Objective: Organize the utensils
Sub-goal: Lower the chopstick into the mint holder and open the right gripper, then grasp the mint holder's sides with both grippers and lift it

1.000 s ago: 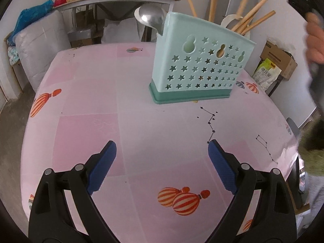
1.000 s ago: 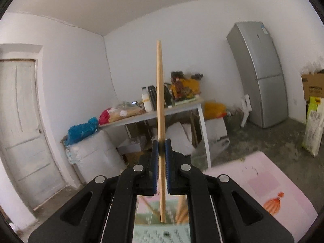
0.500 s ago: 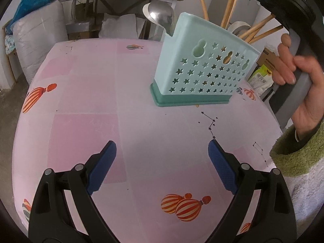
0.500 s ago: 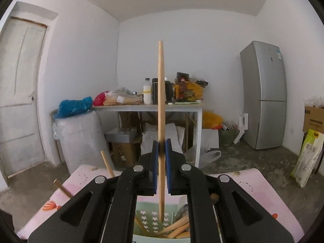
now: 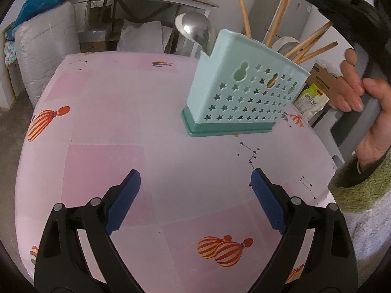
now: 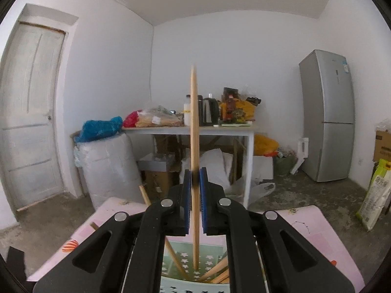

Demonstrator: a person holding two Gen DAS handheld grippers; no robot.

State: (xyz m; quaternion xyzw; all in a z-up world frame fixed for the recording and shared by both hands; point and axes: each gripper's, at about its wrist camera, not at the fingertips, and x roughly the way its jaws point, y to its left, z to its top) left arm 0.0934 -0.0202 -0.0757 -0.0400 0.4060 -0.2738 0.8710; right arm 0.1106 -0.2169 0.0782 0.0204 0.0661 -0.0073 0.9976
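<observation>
Right tongs [image 6: 194,202] pinch chopstick [image 6: 194,131]; left view: holder [image 5: 240,90]

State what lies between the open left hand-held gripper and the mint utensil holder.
Only bare pink tablecloth, seen in the left wrist view, separates the left hand-held gripper from the utensil holder.

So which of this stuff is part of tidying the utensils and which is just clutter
Job: right claw shut on chopstick; holder; spoon; open left claw.
Clutter: fridge; kettle; blue bag; door.
</observation>
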